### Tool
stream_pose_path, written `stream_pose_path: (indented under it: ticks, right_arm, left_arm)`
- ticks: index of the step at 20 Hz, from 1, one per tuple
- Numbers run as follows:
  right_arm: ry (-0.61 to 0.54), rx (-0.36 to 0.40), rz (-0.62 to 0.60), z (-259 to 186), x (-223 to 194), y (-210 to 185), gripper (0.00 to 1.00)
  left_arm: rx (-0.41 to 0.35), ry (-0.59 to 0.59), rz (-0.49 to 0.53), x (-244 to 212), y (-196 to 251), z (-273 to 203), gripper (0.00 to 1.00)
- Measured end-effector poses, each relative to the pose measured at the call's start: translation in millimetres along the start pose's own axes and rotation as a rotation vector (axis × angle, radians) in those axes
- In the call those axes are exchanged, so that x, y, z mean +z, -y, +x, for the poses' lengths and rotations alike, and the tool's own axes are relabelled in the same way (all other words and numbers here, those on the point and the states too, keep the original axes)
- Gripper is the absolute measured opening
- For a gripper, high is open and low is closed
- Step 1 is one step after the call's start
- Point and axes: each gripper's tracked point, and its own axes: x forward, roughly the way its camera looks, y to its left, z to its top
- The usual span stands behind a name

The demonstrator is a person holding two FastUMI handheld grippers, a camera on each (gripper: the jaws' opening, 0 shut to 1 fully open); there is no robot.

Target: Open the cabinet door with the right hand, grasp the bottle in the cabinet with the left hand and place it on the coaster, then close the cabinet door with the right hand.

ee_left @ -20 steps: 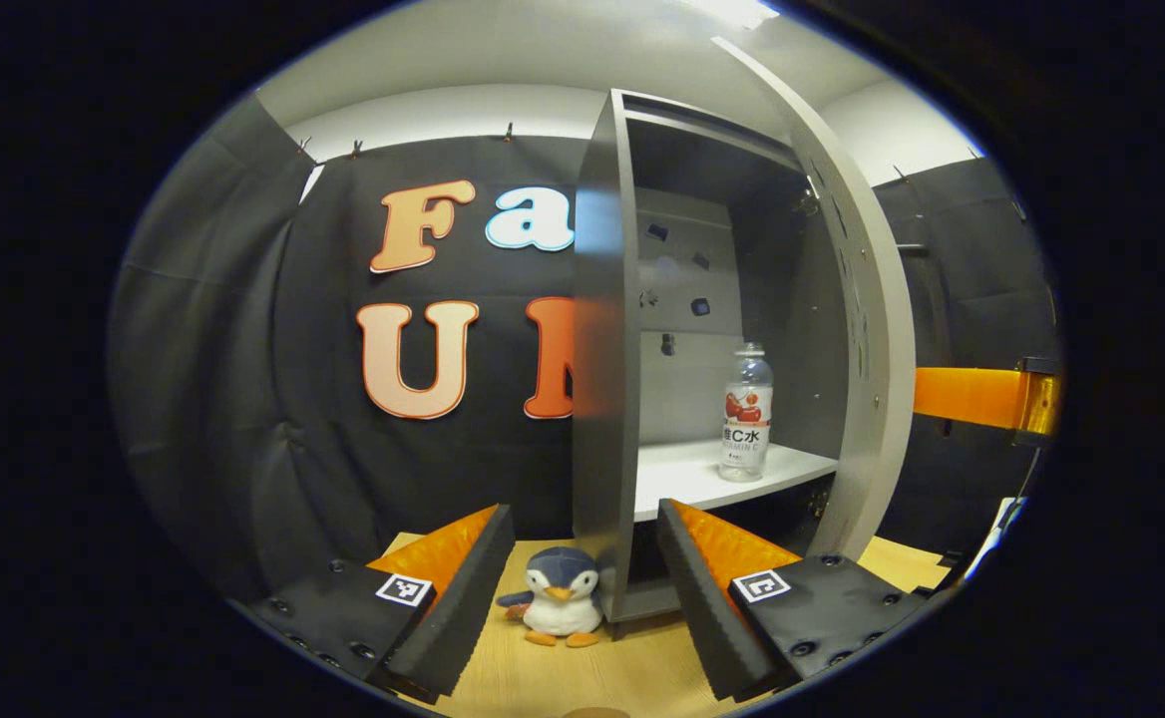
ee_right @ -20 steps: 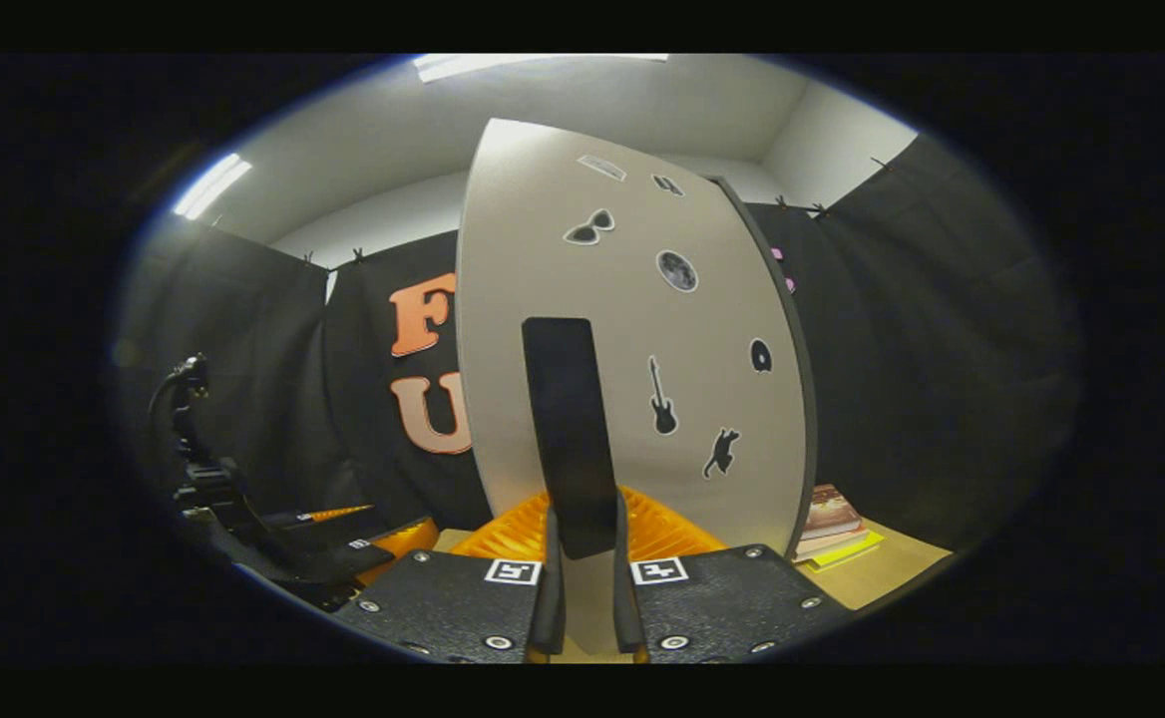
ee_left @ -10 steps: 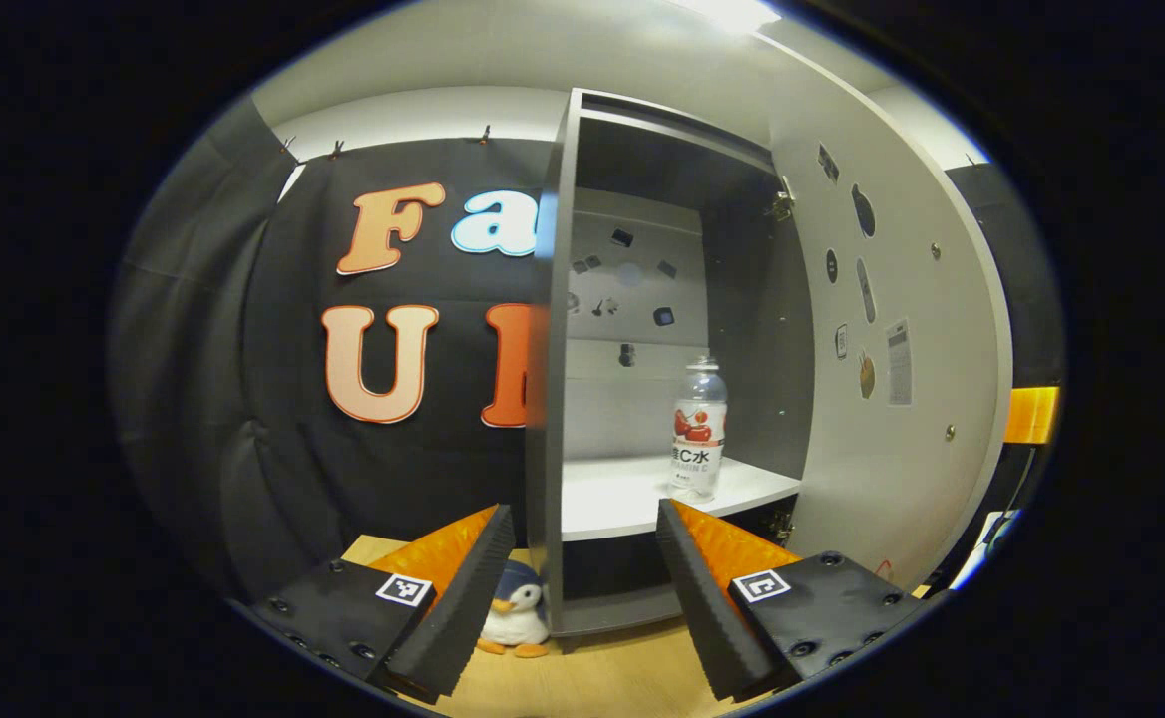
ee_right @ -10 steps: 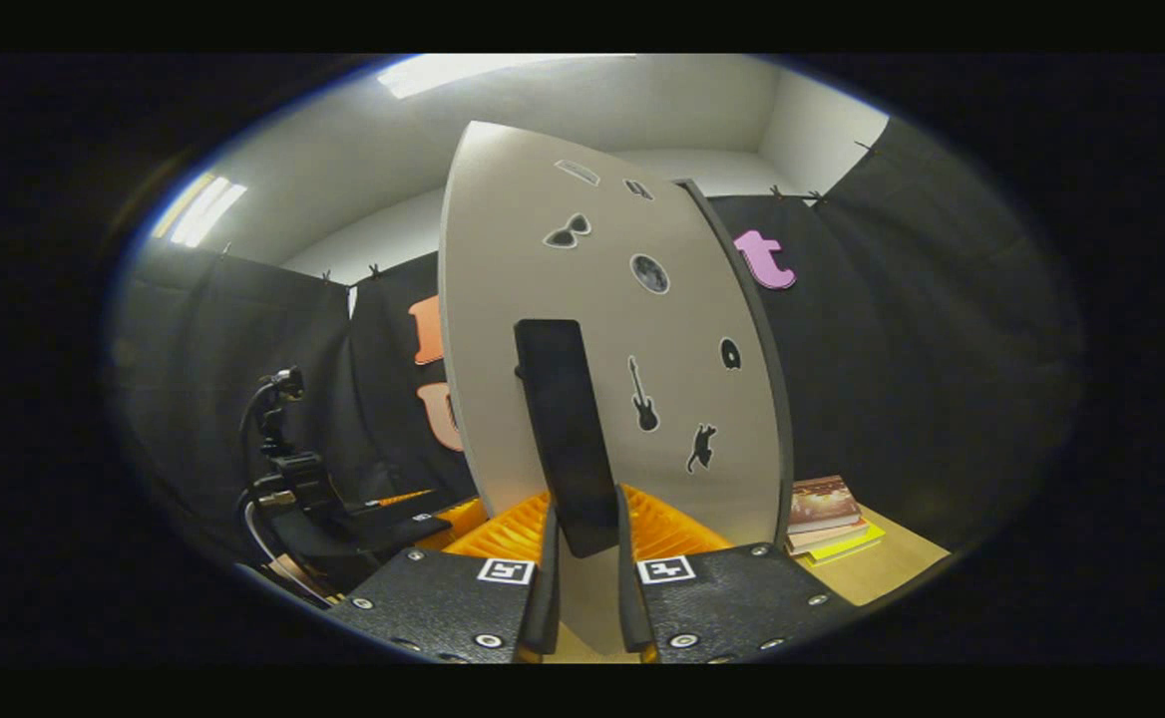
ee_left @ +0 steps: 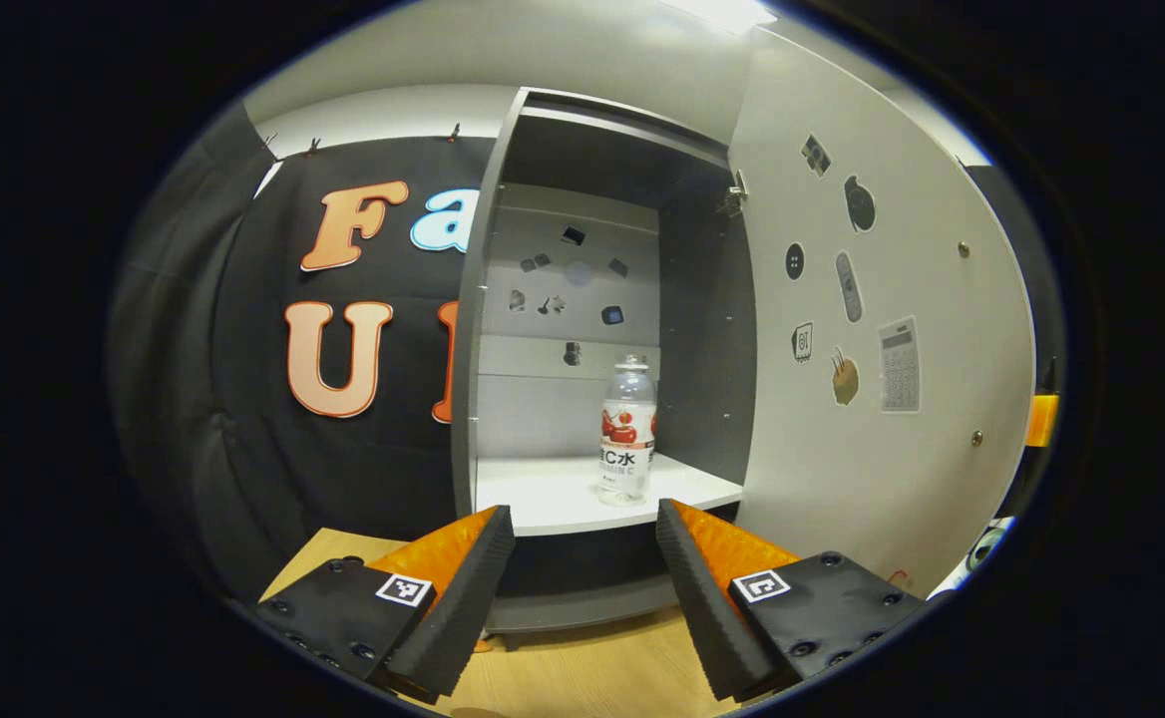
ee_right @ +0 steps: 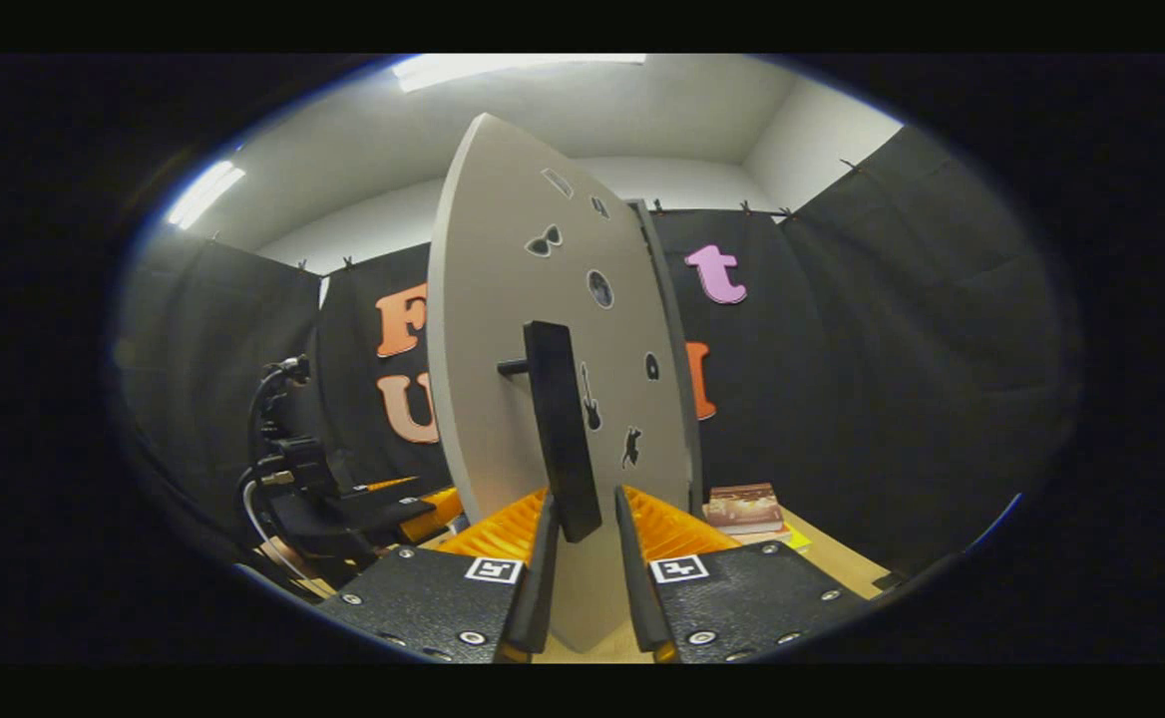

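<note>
Swung wider than a second ago, the grey cabinet door (ee_left: 882, 329) exposes the clear plastic bottle (ee_left: 627, 431) on the white shelf (ee_left: 582, 494); my left gripper (ee_left: 582, 568), fingers apart, reaches next. Right gripper (ee_right: 582, 558) clamps the black handle (ee_right: 561, 439).

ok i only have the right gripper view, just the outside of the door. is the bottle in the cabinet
observer: yes, the bottle stands upright on the white shelf inside.
operator: is the other hand ready
observer: the left gripper is open, short of the shelf, with the bottle in line between its fingers.
operator: anything on the inner side
observer: stickers on the door, a calculator sticker among them.
</note>
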Motion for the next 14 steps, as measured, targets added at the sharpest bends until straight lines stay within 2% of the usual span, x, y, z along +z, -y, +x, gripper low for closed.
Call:
stream_pose_path:
  ticks: [5, 8, 10, 11, 12, 14]
  right_arm:
    - [0.014, -0.159, -0.013, -13, 2, 49, 0.33]
    - [0.037, -0.238, -0.061, -19, 5, 81, 0.31]
    - [0.046, -0.312, -0.119, -24, 11, 117, 0.24]
    - [0.042, -0.312, -0.124, -23, 14, 126, 0.36]
    - [0.042, -0.291, -0.1, -23, 14, 130, 0.23]
    - [0.046, -0.252, -0.047, -21, 13, 126, 0.23]
  left_arm:
    - [-0.022, 0.0, 0.012, 0, 24, -1, 0.94]
    - [-0.041, 0.0, 0.017, 1, 39, -1, 0.94]
    - [-0.049, 0.001, 0.029, 2, 46, -1, 0.94]
    - [-0.054, 0.0, 0.036, 1, 50, -2, 0.94]
    - [-0.061, 0.0, 0.042, 1, 54, -1, 0.94]
    - [-0.066, -0.002, 0.053, 2, 58, 0, 0.94]
